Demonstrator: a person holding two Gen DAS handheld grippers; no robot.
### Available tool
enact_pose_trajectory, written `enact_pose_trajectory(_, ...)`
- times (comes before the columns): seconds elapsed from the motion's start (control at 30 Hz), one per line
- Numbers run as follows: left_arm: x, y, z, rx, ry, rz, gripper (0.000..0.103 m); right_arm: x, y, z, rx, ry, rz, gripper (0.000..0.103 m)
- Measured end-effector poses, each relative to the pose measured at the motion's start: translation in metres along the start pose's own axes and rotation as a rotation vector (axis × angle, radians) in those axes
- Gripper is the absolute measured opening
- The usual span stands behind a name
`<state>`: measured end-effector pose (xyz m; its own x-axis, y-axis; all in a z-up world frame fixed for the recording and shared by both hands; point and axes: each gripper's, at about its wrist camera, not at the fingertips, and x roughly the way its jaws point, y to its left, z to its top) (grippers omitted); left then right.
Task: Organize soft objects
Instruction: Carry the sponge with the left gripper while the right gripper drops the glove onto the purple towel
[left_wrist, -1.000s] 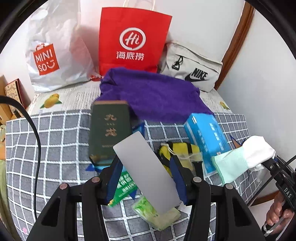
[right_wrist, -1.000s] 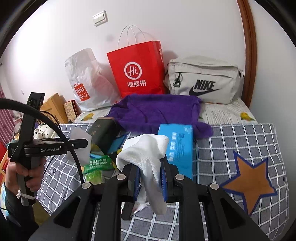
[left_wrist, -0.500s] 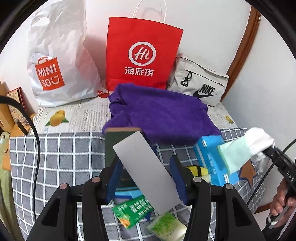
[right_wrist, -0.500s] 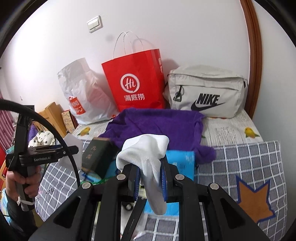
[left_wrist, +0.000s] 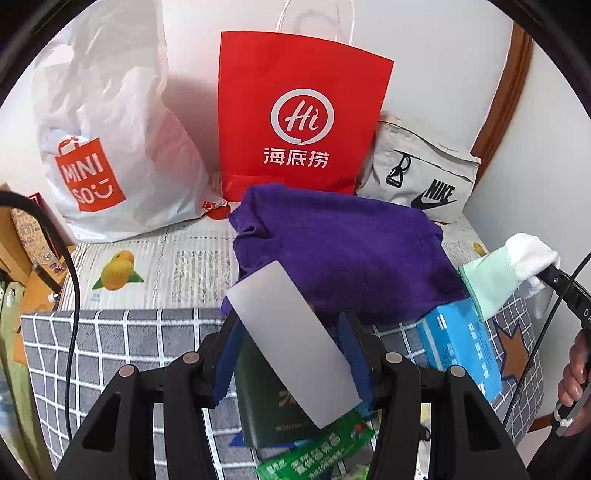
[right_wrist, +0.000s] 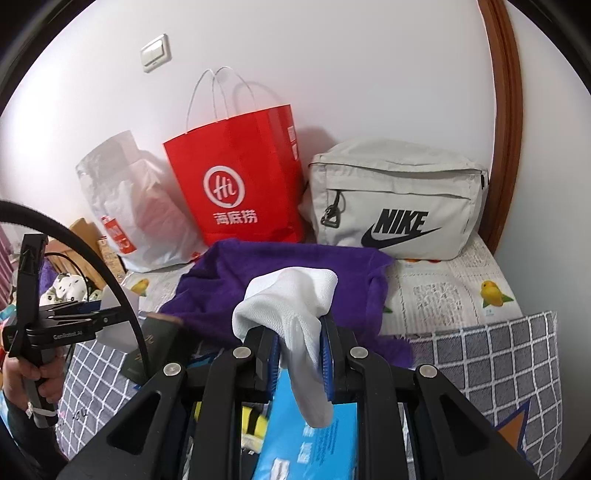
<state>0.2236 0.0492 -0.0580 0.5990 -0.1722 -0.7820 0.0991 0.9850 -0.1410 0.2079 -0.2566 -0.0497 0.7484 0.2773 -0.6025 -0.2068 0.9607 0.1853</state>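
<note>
Gripping white sock (right_wrist: 295, 314) above towel's (right_wrist: 295, 273) edge

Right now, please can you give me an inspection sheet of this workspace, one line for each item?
Surface: grey checked cloth over fruit-print paper.
Job's things: white sock in right gripper; grey flat card in left gripper; purple towel lying behind.
Clutter: blue box, dark green book, green packet.
Grippers: right shut on sock; left shut on card.
Cables: black cable at left.
Surroundings: red paper bag, white Miniso bag, grey Nike bag, wall switch.
</note>
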Motion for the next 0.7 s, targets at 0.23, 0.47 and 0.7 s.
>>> enact_pose_trajectory(0.23, 0.017, 0.0, 0.02, 0.006, 0.005, -0.009, 0.05, 0.037, -0.017, 0.015, 0.012, 0.031, -0.019, 0.019)
enact_pose_trajectory(0.47, 0.034, -0.001, 0.039, 0.011, 0.009, -0.007, 0.05, 0.087, -0.03, 0.034, 0.017, 0.08, -0.032, 0.019)
enact_pose_trajectory(0.7, 0.057, -0.003, 0.05, 0.01, 0.034, -0.012, 0.05, 0.136, -0.038, 0.049, 0.025, 0.118, -0.081, 0.019)
